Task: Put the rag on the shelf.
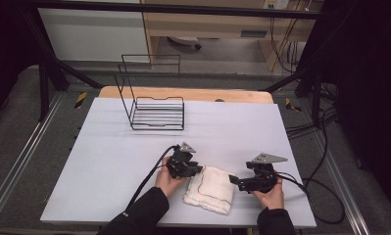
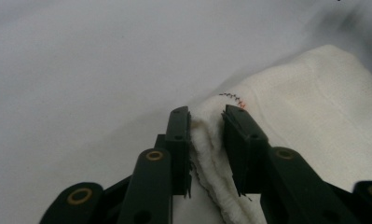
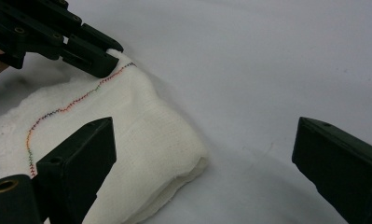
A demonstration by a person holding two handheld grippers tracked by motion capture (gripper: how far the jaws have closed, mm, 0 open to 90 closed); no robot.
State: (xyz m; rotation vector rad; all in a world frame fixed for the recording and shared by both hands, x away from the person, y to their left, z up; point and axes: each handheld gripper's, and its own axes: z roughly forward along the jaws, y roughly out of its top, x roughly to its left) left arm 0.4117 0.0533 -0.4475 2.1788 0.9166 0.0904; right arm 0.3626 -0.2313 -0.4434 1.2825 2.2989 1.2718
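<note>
Left gripper (image 2: 207, 119): fingers narrow, pinching corner fold of white cloth (image 2: 305, 102) on desk (image 1: 109, 161). Right gripper (image 3: 202, 154): fingers wide, empty, cloth edge beside one finger. Risk: thin pinch slips on lift; layers separate, cloth unfolds.

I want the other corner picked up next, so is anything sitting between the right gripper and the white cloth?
Nothing visible does. The right gripper stands open at the near corner of the white cloth, with bare table between its jaws. The left gripper pinches the cloth's far corner, off to the side.
</note>
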